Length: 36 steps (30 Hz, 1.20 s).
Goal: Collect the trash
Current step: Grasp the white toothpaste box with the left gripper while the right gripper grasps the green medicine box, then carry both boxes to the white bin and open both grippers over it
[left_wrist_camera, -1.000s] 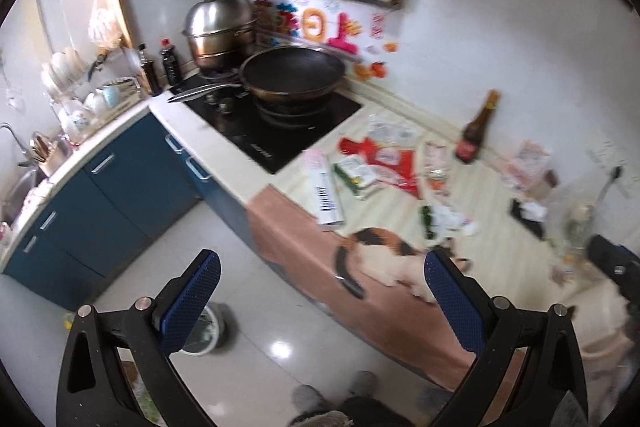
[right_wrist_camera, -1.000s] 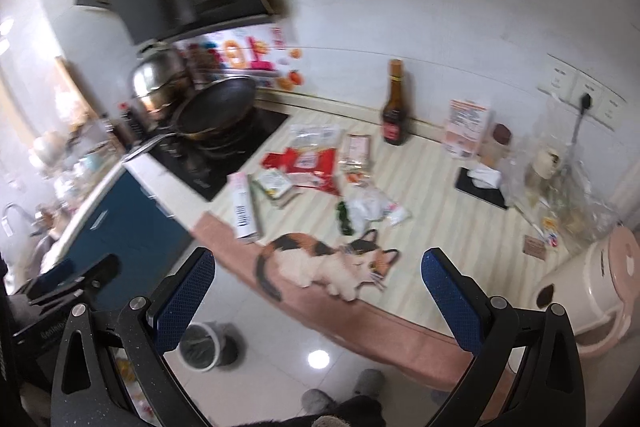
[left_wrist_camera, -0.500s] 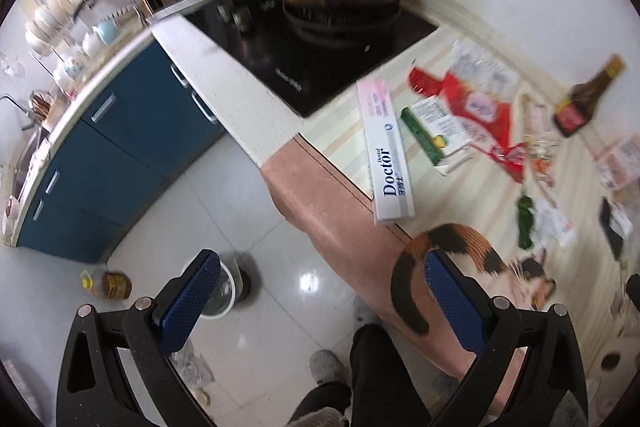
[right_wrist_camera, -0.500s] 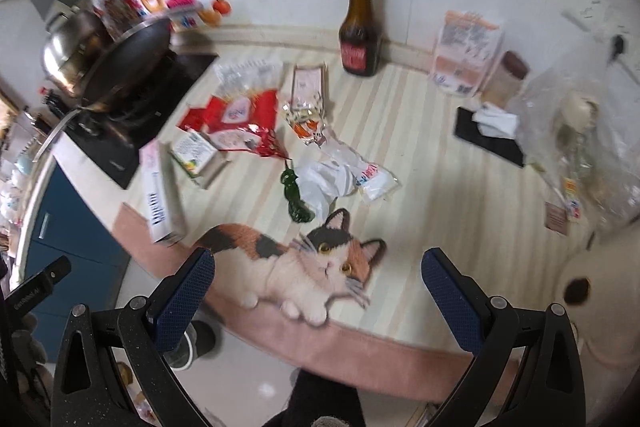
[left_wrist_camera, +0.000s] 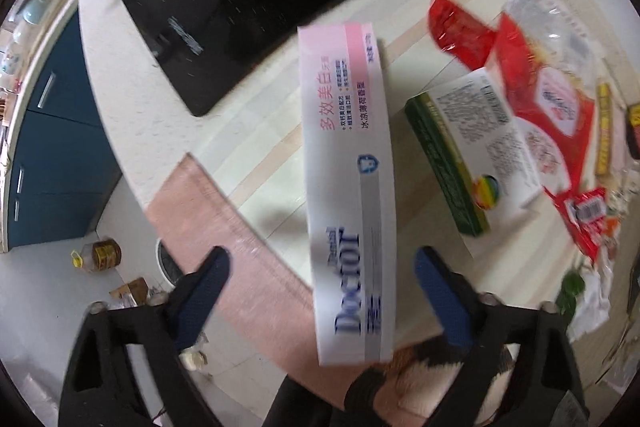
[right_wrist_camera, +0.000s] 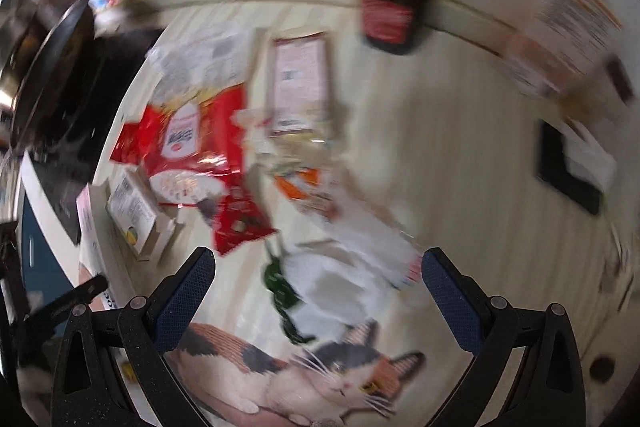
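Toothpaste box: long white-and-pink cardboard toothpaste box (left_wrist_camera: 349, 187) lies flat, long axis pointing away from me (glossy).
Left hand-held gripper (left_wrist_camera: 320, 277): my jaws wide, straddling it.
Right hand-held gripper (right_wrist_camera: 318, 273): wide, above crumpled white plastic wrapper (right_wrist_camera: 352, 267).

Left gripper (left_wrist_camera: 322, 281): two matte black, speckled plastic arms of open triangular frame; fingers (left_wrist_camera: 439, 301) faced with dark blue, finely dotted rubber pads, rounded at the tips; round silver screw heads set along the top of each arm.

Right gripper (right_wrist_camera: 318, 289): same build, black speckled triangular arms with cut-out windows; blue textured pads on the fingers (right_wrist_camera: 451, 301); a pair of silver screws on each arm near the pad base.
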Each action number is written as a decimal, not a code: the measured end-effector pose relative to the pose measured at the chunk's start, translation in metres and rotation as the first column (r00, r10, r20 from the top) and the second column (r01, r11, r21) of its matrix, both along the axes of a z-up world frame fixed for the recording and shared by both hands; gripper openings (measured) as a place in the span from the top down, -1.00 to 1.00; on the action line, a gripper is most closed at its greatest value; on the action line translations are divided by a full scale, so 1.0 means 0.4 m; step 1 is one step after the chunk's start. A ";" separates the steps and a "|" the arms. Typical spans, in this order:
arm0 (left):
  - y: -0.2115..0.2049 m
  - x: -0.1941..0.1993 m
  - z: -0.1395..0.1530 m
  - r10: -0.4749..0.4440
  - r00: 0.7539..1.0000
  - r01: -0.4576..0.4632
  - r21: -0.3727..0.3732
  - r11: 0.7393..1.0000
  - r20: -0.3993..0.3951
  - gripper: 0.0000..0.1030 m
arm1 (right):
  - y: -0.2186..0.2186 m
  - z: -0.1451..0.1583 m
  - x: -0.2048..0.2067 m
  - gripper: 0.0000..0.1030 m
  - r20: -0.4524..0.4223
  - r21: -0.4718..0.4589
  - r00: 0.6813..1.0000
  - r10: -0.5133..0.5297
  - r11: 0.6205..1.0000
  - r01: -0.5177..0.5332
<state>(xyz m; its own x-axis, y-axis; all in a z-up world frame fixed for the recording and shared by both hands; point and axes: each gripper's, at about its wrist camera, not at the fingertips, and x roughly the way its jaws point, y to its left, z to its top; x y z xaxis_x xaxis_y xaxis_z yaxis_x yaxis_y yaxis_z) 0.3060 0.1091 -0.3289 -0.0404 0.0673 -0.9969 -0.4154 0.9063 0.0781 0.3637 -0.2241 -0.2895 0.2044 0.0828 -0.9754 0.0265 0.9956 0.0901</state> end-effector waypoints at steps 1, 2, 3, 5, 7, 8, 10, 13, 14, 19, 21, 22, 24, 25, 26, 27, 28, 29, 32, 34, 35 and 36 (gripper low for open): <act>0.003 0.002 -0.011 0.002 1.000 -0.002 -0.006 1.000 -0.012 -0.35 | 0.027 -0.010 0.012 -1.00 -0.006 -0.003 1.000 0.027 1.000 -0.027; 0.007 0.000 -0.020 0.006 1.000 -0.006 -0.019 1.000 -0.017 -0.16 | 0.061 -0.020 0.025 -1.00 -0.013 -0.004 0.998 0.060 0.998 -0.060; 0.014 -0.008 -0.023 0.014 1.000 -0.014 -0.020 1.000 -0.019 0.14 | 0.085 -0.026 0.031 -1.00 -0.016 -0.005 0.997 0.081 0.997 -0.081; 0.039 -0.034 -0.011 0.051 0.999 -0.051 -0.001 0.999 -0.003 0.17 | 0.155 -0.042 0.048 -1.00 -0.018 -0.011 0.988 0.150 0.989 -0.151; 0.065 -0.064 -0.008 0.090 0.996 -0.090 -0.029 0.996 0.006 0.18 | 0.213 -0.054 0.061 -1.00 -0.018 -0.023 0.977 0.211 0.977 -0.211; 0.072 -0.075 -0.012 0.103 0.995 -0.102 -0.035 0.994 0.006 0.18 | 0.248 -0.063 0.068 -1.00 -0.019 -0.032 0.968 0.249 0.968 -0.249; 0.076 -0.106 -0.007 0.108 0.994 -0.108 -0.024 0.994 0.007 0.18 | 0.327 -0.082 0.080 -1.00 -0.026 -0.047 0.945 0.327 0.944 -0.328; 0.071 -0.139 0.002 0.125 0.992 -0.125 -0.030 0.992 0.026 0.18 | 0.424 -0.104 0.088 -1.00 -0.030 -0.073 0.909 0.417 0.906 -0.418; 0.069 -0.152 0.010 0.124 0.992 -0.123 -0.034 0.992 0.037 0.18 | 0.450 -0.110 0.088 -1.00 -0.031 -0.083 0.898 0.440 0.894 -0.441; 0.094 -0.198 0.048 0.125 0.988 -0.128 0.024 0.992 0.091 0.18 | 0.555 -0.152 0.086 -0.88 -0.067 -0.110 0.842 0.536 0.834 -0.540; 0.127 -0.214 0.047 0.138 0.985 -0.145 0.059 0.988 0.104 0.18 | 0.583 -0.166 0.078 -0.72 -0.078 -0.118 0.820 0.567 0.812 -0.572; 0.142 -0.222 0.049 0.149 0.983 -0.157 0.075 0.985 0.108 0.18 | 0.596 -0.173 0.070 -0.67 -0.083 -0.123 0.809 0.582 0.800 -0.587; 0.169 -0.237 0.048 0.167 0.979 -0.178 0.094 0.979 0.118 0.18 | 0.616 -0.188 0.060 -0.41 -0.098 -0.142 0.792 0.603 0.779 -0.611; 0.179 -0.241 0.047 0.173 0.977 -0.185 0.100 0.978 0.123 0.19 | 0.623 -0.195 0.054 -0.40 -0.105 -0.152 0.785 0.611 0.770 -0.620; 0.187 -0.246 0.046 0.178 0.976 -0.192 0.107 0.976 0.129 0.18 | 0.627 -0.197 0.049 -0.38 -0.102 -0.167 0.782 0.615 0.764 -0.623; 0.198 -0.253 0.045 0.183 0.973 -0.199 0.114 0.973 0.137 0.18 | 0.631 -0.196 0.045 -0.36 -0.090 -0.182 0.780 0.620 0.759 -0.625; 0.202 -0.253 0.049 0.186 0.972 -0.203 0.116 0.972 0.143 0.18 | 0.631 -0.192 0.039 -0.35 -0.079 -0.188 0.779 0.622 0.759 -0.624; 0.212 -0.261 0.050 0.192 0.970 -0.210 0.115 0.971 0.151 0.18 | 0.628 -0.187 0.030 -0.34 -0.071 -0.186 0.781 0.621 0.761 -0.622; 0.211 -0.262 0.080 0.202 0.963 -0.224 0.112 0.968 0.177 0.19 | 0.618 -0.158 0.014 -0.33 -0.042 -0.163 0.788 0.615 0.774 -0.612; 0.221 -0.273 0.097 0.207 0.958 -0.233 0.115 0.966 0.199 0.19 | 0.614 -0.124 0.003 -0.33 -0.015 -0.154 0.793 0.609 0.782 -0.604; 0.230 -0.285 0.107 0.214 0.954 -0.241 0.114 0.964 0.211 0.19 | 0.604 -0.107 -0.003 -0.33 -0.008 -0.151 0.794 0.607 0.785 -0.601; 0.240 -0.298 0.121 0.222 0.949 -0.251 0.109 0.962 0.222 0.19 | 0.603 -0.088 -0.014 -0.33 0.000 -0.145 0.795 0.607 0.786 -0.601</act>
